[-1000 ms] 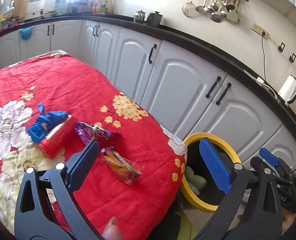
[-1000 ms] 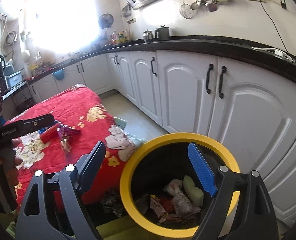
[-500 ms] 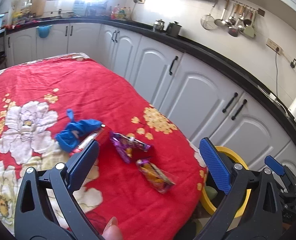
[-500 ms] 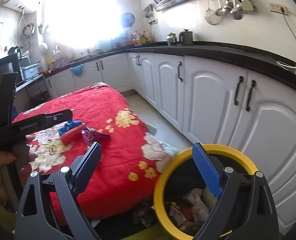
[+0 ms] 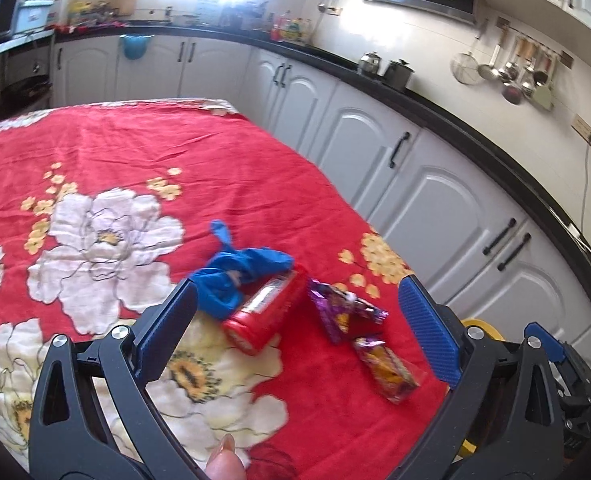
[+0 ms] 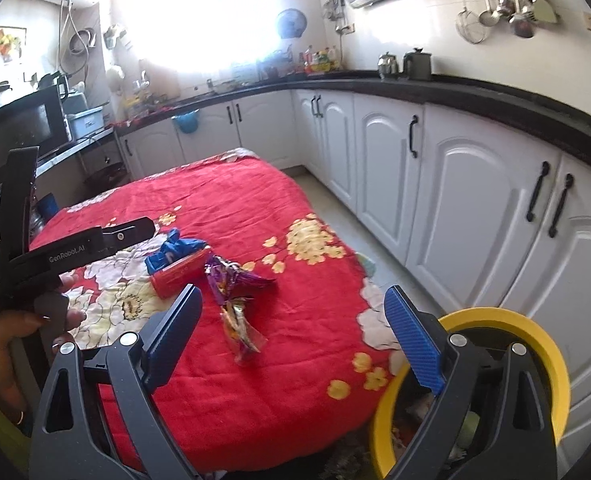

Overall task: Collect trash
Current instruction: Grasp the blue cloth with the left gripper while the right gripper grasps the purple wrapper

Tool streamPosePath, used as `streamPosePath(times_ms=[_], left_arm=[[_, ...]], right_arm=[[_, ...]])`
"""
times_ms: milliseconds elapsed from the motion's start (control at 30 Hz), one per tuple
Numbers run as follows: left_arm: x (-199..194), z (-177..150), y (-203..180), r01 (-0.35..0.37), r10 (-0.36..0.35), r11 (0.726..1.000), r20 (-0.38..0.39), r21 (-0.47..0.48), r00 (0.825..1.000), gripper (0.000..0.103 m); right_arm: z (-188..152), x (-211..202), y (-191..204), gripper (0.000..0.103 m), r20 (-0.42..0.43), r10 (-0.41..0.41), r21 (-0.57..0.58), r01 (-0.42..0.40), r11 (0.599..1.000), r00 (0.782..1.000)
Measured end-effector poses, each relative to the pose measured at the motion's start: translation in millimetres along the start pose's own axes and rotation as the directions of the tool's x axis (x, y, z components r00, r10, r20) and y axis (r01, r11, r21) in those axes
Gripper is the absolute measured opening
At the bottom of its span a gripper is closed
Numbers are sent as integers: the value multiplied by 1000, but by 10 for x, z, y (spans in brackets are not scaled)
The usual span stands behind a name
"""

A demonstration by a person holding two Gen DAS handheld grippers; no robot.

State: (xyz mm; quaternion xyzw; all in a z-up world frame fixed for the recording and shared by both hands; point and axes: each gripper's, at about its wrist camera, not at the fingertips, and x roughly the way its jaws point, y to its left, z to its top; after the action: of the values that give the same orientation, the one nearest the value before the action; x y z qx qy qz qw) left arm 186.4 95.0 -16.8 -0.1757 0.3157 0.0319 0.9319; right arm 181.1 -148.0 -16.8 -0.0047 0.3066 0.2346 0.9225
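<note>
your left gripper [image 5: 295,336] and right gripper [image 6: 293,336] both stand wide and empty at the frames' lower edge. just beyond, mid-frame on the red cloth [image 5: 255,168], lie the orange wrapper [image 5: 387,368], purple wrapper [image 5: 339,312], red can [image 5: 265,316] and blue bag [image 5: 237,276]. you're between pickups, i'd say; next, close on the orange wrapper, then carry it to the yellow bin [image 6: 535,344] at lower right.

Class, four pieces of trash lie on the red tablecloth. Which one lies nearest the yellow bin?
The orange-and-yellow snack wrapper, by the table edge facing the yellow bin. The purple wrapper, red can and blue bag lie further in.
</note>
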Motion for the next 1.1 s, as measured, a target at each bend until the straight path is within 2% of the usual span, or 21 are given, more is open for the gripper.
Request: streamPosePath(times_ms=[233, 400, 500, 733, 767, 967, 1067, 1100], left_arm=[[69, 16, 320, -43, 43, 996, -5, -72, 999, 92], [163, -13, 516, -50, 48, 991, -23, -122, 999, 92], [265, -44, 618, -42, 36, 988, -44, -150, 998, 92], [454, -43, 709, -20, 6, 982, -75, -189, 997, 70], [481, -41, 718, -22, 7, 981, -79, -191, 997, 70], [594, -105, 750, -9, -14, 978, -107, -211, 994, 51], [607, -114, 753, -7, -15, 978, -106, -209, 994, 43], [612, -112, 756, -5, -17, 978, -106, -209, 994, 36]], right_arm=[[83, 334, 79, 90, -57, 34, -12, -34, 999, 998], [107, 617, 174, 88, -107, 47, -65, -54, 996, 993], [116, 801, 216, 81, -146, 55, -89, -69, 994, 988], [126, 1181, 369, 64, -219, 56, -161, -93, 983, 974], [124, 1220, 385, 62, -226, 53, -169, -93, 981, 973], [112, 1389, 433, 31, -258, 49, -197, -103, 975, 965], [114, 1391, 471, 18, -247, 57, -213, -111, 971, 967], [125, 1392, 487, 15, -244, 57, -219, -112, 969, 968]])
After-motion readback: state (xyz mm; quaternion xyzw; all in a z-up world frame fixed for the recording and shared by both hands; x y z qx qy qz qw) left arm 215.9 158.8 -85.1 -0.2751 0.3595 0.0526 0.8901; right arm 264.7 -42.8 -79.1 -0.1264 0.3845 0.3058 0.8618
